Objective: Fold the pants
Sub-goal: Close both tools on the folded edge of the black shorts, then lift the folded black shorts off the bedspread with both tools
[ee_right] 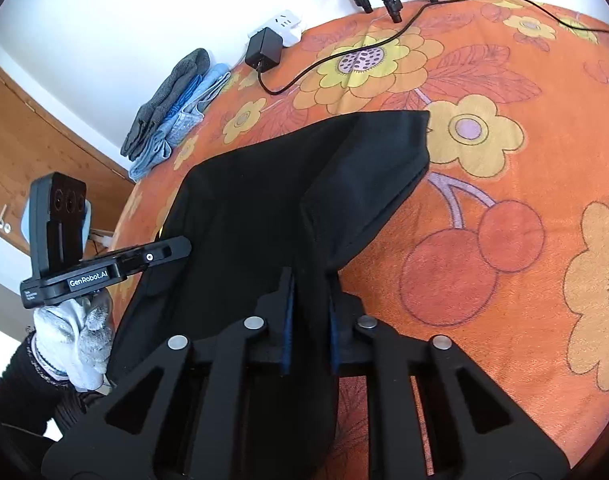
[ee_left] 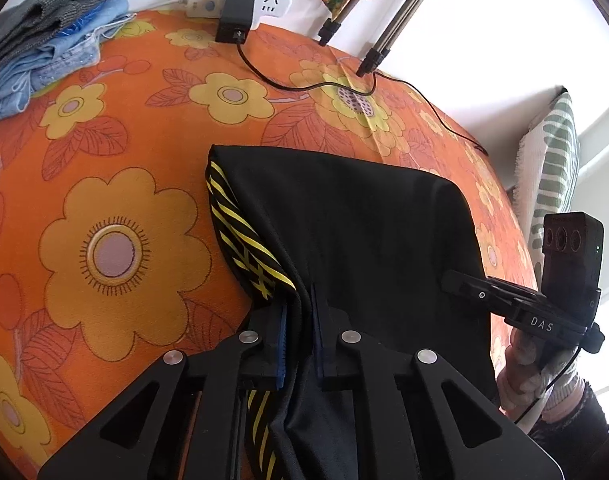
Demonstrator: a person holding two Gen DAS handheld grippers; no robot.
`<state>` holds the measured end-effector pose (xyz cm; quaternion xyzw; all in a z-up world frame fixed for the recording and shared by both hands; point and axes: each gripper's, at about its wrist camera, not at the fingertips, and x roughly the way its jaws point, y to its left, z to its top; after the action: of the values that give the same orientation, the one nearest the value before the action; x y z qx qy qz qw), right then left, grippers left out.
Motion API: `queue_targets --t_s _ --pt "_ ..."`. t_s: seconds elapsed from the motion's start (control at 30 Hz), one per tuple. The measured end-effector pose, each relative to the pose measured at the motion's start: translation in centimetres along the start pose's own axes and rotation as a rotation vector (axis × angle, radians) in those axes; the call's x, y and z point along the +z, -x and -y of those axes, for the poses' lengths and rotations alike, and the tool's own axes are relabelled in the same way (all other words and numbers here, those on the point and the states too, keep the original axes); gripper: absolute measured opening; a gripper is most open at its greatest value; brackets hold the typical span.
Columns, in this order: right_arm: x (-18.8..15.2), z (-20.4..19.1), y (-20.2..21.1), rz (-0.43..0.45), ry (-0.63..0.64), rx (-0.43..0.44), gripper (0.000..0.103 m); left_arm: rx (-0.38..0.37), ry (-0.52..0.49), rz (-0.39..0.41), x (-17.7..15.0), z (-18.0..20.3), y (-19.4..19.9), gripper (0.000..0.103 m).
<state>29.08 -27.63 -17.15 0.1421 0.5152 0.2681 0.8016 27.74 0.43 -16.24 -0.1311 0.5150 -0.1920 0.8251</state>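
Observation:
The black pants point(ee_left: 352, 224) with a yellow-striped side panel point(ee_left: 240, 236) lie partly on the orange flowered table, their near edge lifted. My left gripper point(ee_left: 300, 300) is shut on the pants' edge beside the striped panel. In the right wrist view the pants point(ee_right: 288, 200) hang in a fold from my right gripper point(ee_right: 310, 280), which is shut on their other near edge. Each gripper also shows in the other's view: the right one point(ee_left: 456, 278) at the pants' right side, the left one point(ee_right: 184, 245) at their left side.
A stack of folded clothes point(ee_left: 52, 44) lies at the table's far left corner. A white power strip point(ee_left: 240, 0) with a black adapter and cable point(ee_left: 304, 84) sits at the far edge. Tripod legs point(ee_left: 380, 48) stand on the far side. A striped cushion point(ee_left: 552, 160) is off the right edge.

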Motion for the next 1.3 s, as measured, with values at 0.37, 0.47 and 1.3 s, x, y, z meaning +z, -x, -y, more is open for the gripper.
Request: queue_targets --t_s 0.37,0.47,1.3 --pt "0.0 -0.2 -0.1 0.005 -0.002 -0.016 0.013 0.157 -0.161 0.044 -0.6 2.5 -0.3 0.008" --pt "-0.1 -0.6 -0.2 0.011 0.019 -0.038 0.013 0.167 -0.167 0.046 -0.6 2.6 -0.5 0.008" --pt "0.0 -3.4 1.2 0.060 0.108 -0.078 0.010 0.074 -0.061 0.098 -0.5 1.1 3.1 0.006"
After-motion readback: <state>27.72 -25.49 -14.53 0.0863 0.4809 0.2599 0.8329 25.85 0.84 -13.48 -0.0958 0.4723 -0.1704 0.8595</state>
